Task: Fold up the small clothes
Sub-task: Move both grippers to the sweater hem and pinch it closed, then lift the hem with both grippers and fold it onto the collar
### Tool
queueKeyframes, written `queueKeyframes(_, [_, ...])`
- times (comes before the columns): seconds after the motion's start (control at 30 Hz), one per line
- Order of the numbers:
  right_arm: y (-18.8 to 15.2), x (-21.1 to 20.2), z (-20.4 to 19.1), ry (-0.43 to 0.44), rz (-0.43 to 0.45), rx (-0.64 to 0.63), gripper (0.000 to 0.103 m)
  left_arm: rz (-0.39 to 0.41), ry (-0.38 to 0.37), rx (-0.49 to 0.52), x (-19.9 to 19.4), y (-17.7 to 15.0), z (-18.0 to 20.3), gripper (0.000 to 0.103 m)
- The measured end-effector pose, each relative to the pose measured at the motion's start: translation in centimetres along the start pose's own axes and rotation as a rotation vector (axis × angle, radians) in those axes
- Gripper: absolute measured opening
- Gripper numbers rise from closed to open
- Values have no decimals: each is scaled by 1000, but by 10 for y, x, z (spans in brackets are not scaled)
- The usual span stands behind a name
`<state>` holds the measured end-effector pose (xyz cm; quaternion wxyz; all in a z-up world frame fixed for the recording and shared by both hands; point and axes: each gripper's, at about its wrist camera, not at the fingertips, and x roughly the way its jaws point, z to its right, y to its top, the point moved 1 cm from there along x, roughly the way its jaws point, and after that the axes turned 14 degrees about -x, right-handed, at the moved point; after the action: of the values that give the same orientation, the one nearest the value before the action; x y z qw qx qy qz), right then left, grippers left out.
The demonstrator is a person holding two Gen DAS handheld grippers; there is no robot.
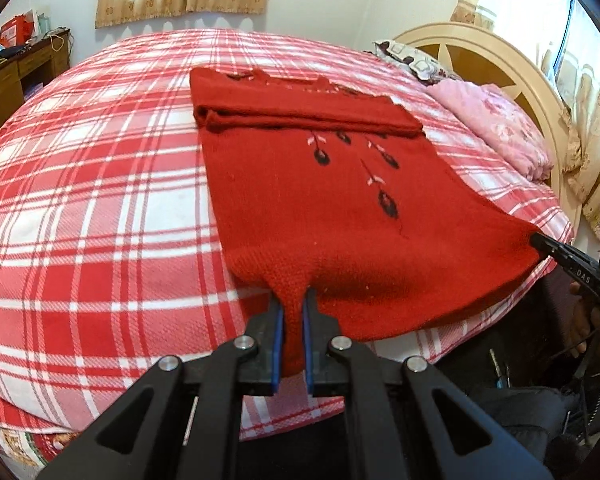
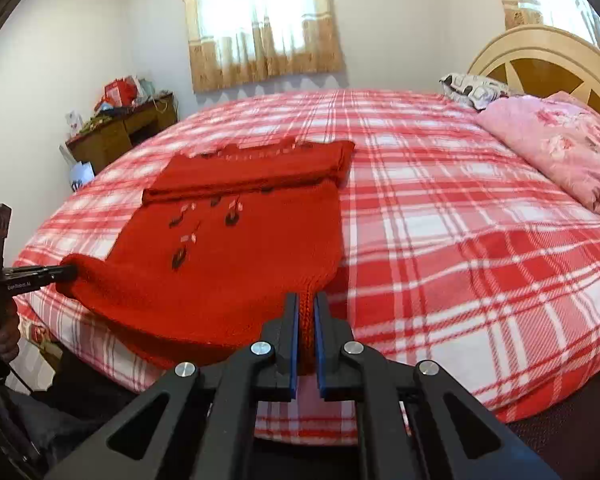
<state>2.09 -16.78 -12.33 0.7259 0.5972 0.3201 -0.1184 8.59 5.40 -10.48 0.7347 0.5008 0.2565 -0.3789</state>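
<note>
A: Status on the garment?

B: Red knitted sweater with dark embroidered flowers (image 1: 340,200) lies flat on the red-and-white plaid bedspread (image 1: 100,200), near the bed's near edge. Far end is already folded over into a band across the chest. Near hem is lifted off the bedspread at both corners.

A: Grippers?

B: Left gripper (image 1: 293,308): black fingers with blue pads pinching the hem's near-left corner, knit bunched between the pads. Right gripper (image 2: 306,312): same build, pads pressed tight on the hem's near-right corner, ribbed edge visible in the gap. In the left wrist view the right gripper's tip shows at the right side, biting the corner; in the right wrist view the left one's tip shows at the left, same.

A: Hem between them?

B: Sags slightly between the two corners, overhanging the mattress edge.

A: Surroundings?

B: Pink floral quilt (image 2: 560,148) folded at far right by the cream arched wooden headboard (image 2: 540,52), patterned dark-and-white pillow (image 2: 472,88) beside it. Cluttered brown wooden desk (image 2: 120,132) far left against the wall. Beige curtained window (image 2: 260,24) on the far wall.
</note>
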Motion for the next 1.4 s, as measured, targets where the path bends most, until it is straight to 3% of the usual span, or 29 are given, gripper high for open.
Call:
queueKeyframes(0.27, [35,-9,14,-7,86,27,6,42,-36,8,-4,31,9,9])
queueKeyframes(0.8, [124,-5,26,-41,233,-11,6,217,-52,7,-28,109,18,8])
queueKeyframes(1.13, [180,41,42,-67,221,-13,6,261,-52,-27,-15,168,17,8])
queueKeyframes(1.4, [218,98,58,-83,153,-15,6,256,-22,-56,15,217,11,8])
